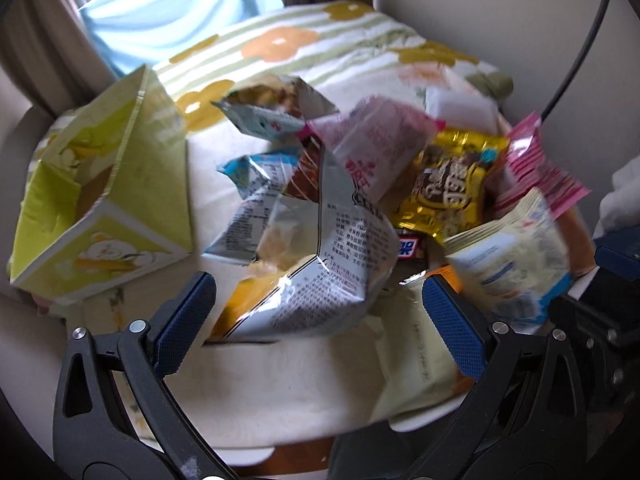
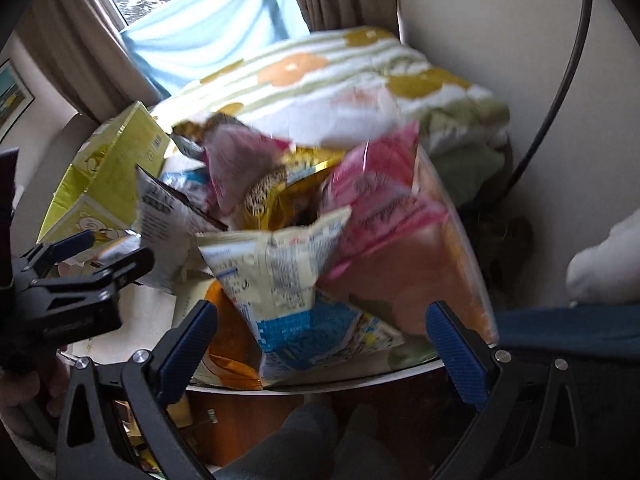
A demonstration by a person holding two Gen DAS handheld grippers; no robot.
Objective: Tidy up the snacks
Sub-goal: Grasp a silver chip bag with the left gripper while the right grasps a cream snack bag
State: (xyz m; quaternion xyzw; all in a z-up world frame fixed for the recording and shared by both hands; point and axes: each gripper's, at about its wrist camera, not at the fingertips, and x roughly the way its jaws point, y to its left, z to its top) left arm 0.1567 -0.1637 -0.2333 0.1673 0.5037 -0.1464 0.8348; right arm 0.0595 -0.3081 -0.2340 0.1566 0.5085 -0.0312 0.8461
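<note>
A heap of snack packets lies on a round white table (image 1: 280, 392). In the left wrist view a silver crisp bag (image 1: 320, 264) lies in front, with a gold chocolate packet (image 1: 444, 192), a pale pink packet (image 1: 380, 148) and a cream-and-blue packet (image 1: 516, 256) behind and to the right. My left gripper (image 1: 320, 316) is open, its jaws either side of the silver bag's near end. My right gripper (image 2: 320, 344) is open around the cream-and-blue packet (image 2: 296, 292). A bright pink packet (image 2: 384, 204) sits behind it. The left gripper (image 2: 96, 256) shows at the left of the right wrist view.
An open yellow-green carton (image 1: 100, 200) lies on its side at the table's left, also seen in the right wrist view (image 2: 108, 184). A floral blanket (image 1: 320, 48) covers a bed behind. A black cable (image 1: 576, 56) runs along the wall on the right. Curtains and a window are beyond.
</note>
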